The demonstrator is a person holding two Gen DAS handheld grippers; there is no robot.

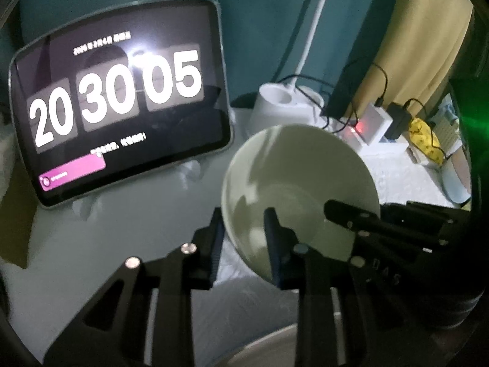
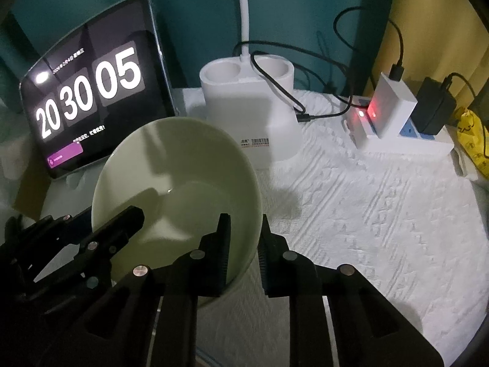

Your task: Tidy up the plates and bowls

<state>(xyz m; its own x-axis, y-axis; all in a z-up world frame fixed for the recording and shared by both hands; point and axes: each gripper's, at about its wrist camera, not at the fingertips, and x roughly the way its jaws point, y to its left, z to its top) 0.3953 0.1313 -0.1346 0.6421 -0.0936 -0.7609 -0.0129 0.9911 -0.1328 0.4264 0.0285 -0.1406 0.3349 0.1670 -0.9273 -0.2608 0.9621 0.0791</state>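
Bowl of pale green glazed ceramic (image 2: 177,189), clamped at opposite rims by left tongs (image 1: 244,244) and right tongs (image 2: 244,244), above the white-covered bench (image 2: 366,214); stacking remains undone.

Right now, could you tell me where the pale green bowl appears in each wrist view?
Left wrist view: the bowl sits right of centre, low, its left rim between the left gripper's fingers.
Right wrist view: the bowl sits left of centre, low, its right rim between the right gripper's fingers.
Shared landmark: the clock tablet, upper left.
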